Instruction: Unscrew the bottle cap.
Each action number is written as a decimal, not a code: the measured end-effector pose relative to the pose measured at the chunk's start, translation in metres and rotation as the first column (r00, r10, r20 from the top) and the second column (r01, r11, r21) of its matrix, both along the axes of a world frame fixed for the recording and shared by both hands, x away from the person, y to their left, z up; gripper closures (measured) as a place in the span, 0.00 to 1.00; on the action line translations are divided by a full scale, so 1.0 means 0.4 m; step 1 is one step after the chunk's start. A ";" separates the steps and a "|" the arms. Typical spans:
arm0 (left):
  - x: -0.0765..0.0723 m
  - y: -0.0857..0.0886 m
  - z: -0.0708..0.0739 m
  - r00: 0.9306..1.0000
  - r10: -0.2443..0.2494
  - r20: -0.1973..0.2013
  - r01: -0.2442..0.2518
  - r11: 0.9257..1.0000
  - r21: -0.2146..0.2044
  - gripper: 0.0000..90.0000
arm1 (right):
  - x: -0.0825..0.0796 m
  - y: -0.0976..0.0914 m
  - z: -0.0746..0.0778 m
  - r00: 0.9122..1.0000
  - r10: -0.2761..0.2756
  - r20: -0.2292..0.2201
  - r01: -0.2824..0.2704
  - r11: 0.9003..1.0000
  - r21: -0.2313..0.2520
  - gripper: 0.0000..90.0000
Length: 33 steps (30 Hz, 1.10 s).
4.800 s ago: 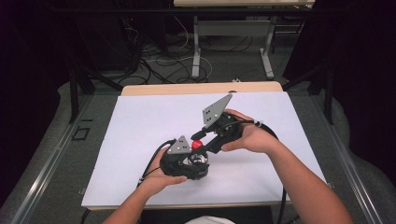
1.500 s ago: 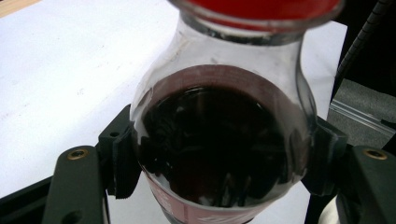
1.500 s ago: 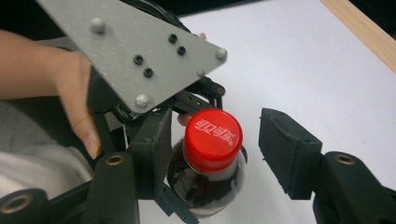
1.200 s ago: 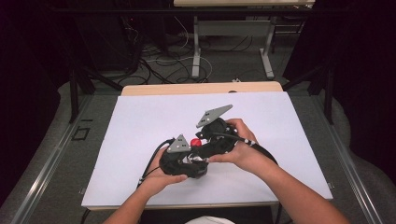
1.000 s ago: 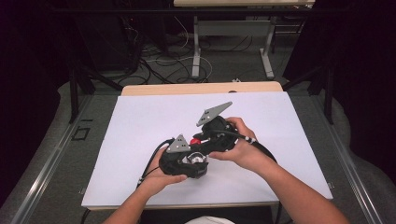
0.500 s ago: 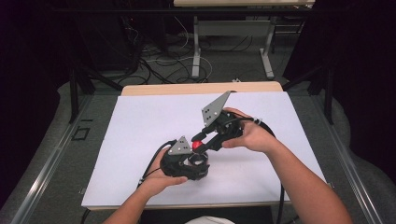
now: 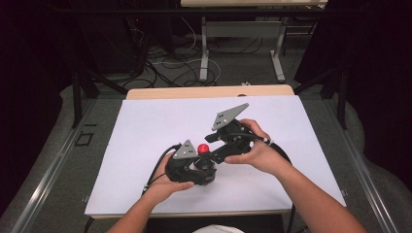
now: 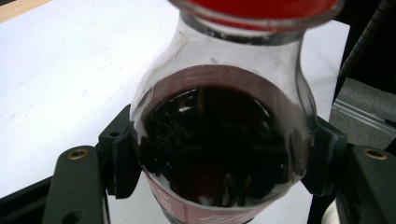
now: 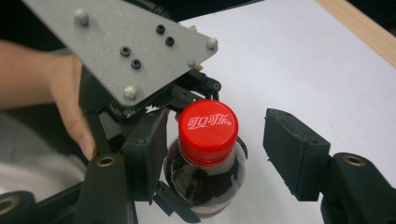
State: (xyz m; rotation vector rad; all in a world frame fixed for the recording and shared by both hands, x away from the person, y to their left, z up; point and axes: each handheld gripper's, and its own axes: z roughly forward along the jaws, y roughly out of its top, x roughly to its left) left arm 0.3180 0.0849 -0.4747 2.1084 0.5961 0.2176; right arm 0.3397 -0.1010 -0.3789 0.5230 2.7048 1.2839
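While the left tongs (image 8: 219,186) clamp the cola bottle (image 8: 219,154), the right tongs (image 9: 215,154), jaws just widened, straddle its red cap (image 9: 208,128) without gripping; unscrewing looks unfinished, cap seated.

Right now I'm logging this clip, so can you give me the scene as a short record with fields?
surface: white table top
object: cola bottle, dark drink inside, upright
cap: red cap, on the bottle
left gripper: shut on the cola bottle body, pads pressing both sides
right gripper: jaws have just been opening, one each side of the red cap, clear gap on one side
hands: one on each gripper
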 end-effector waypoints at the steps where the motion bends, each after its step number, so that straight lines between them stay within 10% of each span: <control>1: -0.001 -0.002 0.000 1.000 0.005 -0.002 -0.005 1.000 -0.005 0.33 | -0.007 0.002 -0.001 1.000 -0.032 0.000 0.032 1.000 -0.001 0.44; 11: -0.001 -0.003 -0.001 1.000 0.004 -0.004 -0.004 1.000 -0.003 0.33 | -0.016 0.028 -0.021 0.987 -0.158 0.012 0.157 0.987 0.028 0.49; 18: 0.001 0.002 0.000 1.000 0.007 -0.003 -0.007 1.000 0.000 0.33 | -0.013 0.019 -0.015 0.992 -0.125 -0.025 0.126 0.992 0.026 0.59; 26: -0.001 -0.002 -0.003 1.000 -0.007 -0.003 0.007 1.000 0.004 0.33 | 0.011 0.008 -0.005 0.999 0.035 -0.033 -0.035 0.999 -0.006 0.67; 33: -0.003 -0.005 -0.002 1.000 -0.023 -0.004 0.023 1.000 0.006 0.33 | 0.054 -0.003 0.002 0.971 0.238 -0.035 -0.239 0.970 -0.031 0.68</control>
